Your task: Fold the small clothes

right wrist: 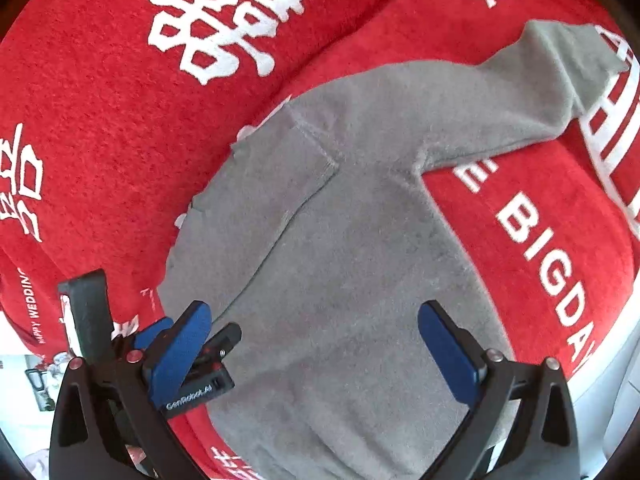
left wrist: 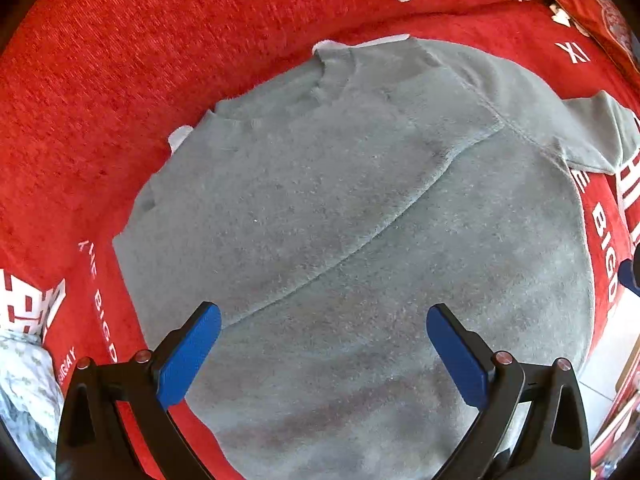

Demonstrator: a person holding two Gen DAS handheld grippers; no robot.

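The fleece sweater (left wrist: 360, 216) is plain grey, with a white lining showing at its neck. Under it lies a red cover (right wrist: 100, 128) printed with white Chinese characters and white Latin lettering. Both grippers have black frames and blue finger pads (left wrist: 188, 356). A pale cloth (left wrist: 24, 384) bears a faint grey pattern.

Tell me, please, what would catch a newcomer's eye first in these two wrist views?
A small grey fleece sweater fills the middle of both views, lying flat with one side folded across its body and one sleeve still stretched out sideways. Under it spreads a bright red cover printed with large white characters. The open left gripper and open right gripper hang above the sweater's lower part, nothing between their blue pads.
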